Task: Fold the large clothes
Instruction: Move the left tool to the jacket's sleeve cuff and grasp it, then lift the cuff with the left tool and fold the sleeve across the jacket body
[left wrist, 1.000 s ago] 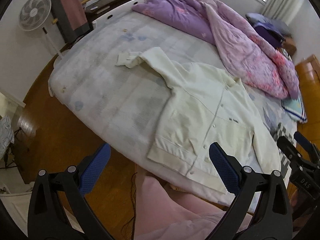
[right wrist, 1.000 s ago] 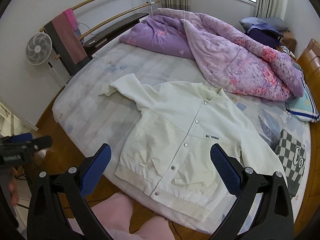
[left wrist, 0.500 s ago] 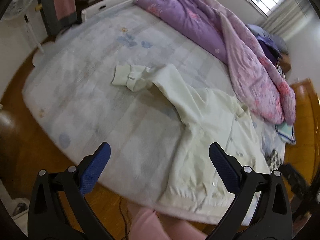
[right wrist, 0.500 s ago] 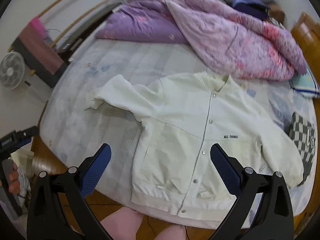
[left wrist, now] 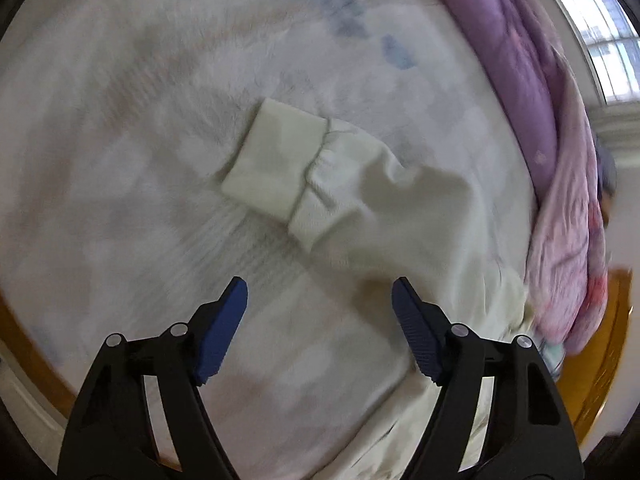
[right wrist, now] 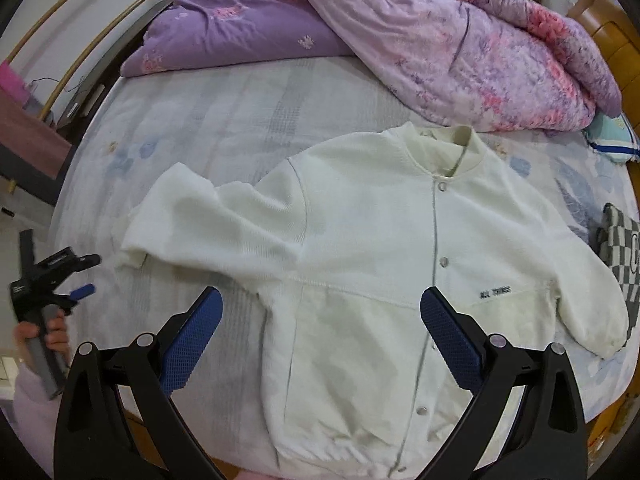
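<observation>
A cream snap-button jacket (right wrist: 380, 264) lies flat, front up, on the bed (right wrist: 224, 120), its sleeves spread to both sides. In the left wrist view its ribbed sleeve cuff (left wrist: 280, 168) lies folded on the sheet, just beyond my left gripper (left wrist: 319, 292). That gripper's jaws are closing, with only bare sheet between them. My right gripper (right wrist: 320, 304) hangs open above the jacket's lower front, touching nothing. The right wrist view also shows the left gripper (right wrist: 60, 276) at the bed's left edge, held by a hand (right wrist: 52, 332).
A purple and pink quilt (right wrist: 420, 32) is heaped along the far side of the bed. A checked cushion (right wrist: 620, 248) and a striped pillow (right wrist: 612, 140) lie at the right edge. Wooden floor (left wrist: 608, 340) shows around the bed.
Both grippers have dropped toward the bed. The left one swung left to the sleeve cuff, which now fills its view, and its jaws have narrowed. The right one came closer over the jacket's front.
</observation>
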`<state>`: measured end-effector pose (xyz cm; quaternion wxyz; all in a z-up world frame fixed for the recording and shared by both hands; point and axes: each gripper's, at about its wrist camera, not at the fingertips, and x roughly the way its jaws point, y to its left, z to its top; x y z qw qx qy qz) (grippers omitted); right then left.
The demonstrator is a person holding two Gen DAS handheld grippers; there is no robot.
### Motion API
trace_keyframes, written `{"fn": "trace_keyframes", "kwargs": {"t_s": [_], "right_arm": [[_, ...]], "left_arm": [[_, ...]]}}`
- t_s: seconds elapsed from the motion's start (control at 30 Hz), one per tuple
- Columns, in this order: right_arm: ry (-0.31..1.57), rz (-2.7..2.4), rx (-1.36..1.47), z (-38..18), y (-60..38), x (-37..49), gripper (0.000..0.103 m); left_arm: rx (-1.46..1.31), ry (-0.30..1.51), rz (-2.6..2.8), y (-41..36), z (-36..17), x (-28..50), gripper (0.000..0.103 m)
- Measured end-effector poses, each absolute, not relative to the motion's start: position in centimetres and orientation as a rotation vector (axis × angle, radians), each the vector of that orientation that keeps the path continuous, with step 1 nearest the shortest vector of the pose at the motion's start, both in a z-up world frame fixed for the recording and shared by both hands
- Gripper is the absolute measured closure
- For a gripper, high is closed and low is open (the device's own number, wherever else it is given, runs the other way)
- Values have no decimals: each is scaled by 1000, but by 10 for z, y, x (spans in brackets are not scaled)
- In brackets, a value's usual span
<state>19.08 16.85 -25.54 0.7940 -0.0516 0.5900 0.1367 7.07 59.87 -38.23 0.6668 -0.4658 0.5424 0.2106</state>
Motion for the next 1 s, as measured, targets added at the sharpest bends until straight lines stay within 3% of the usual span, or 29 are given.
{"fn": "trace_keyframes", "kwargs": {"t_s": [0.23, 0.3, 0.33, 0.37, 0.43, 0.6, 0.83, 1.0], "right_arm": [[1358, 273, -148, -304, 186, 202, 8], [1372, 275, -158, -312, 190, 203, 8], [1372, 282, -160, -316, 191, 204, 11], [1372, 281, -172, -320, 193, 206, 14], [1386, 278, -181, -325, 197, 208, 32], [1400, 295, -132, -338, 199, 219, 68], [1430, 366, -50, -388, 217, 243, 81], [1602, 406, 122, -456, 223, 258, 89]], "left_arm": [[-1147, 1214, 696, 638, -449, 99, 29], [-1194, 1188, 750, 646, -457, 99, 44], [-1179, 1168, 797, 650, -457, 97, 59], [-1132, 1165, 819, 651, -454, 98, 86], [-992, 1185, 833, 653, -440, 103, 91], [-581, 1126, 906, 661, -374, 115, 93], [-553, 1049, 805, 678, -321, 116, 93], [-394, 1055, 827, 644, -301, 122, 93]]}}
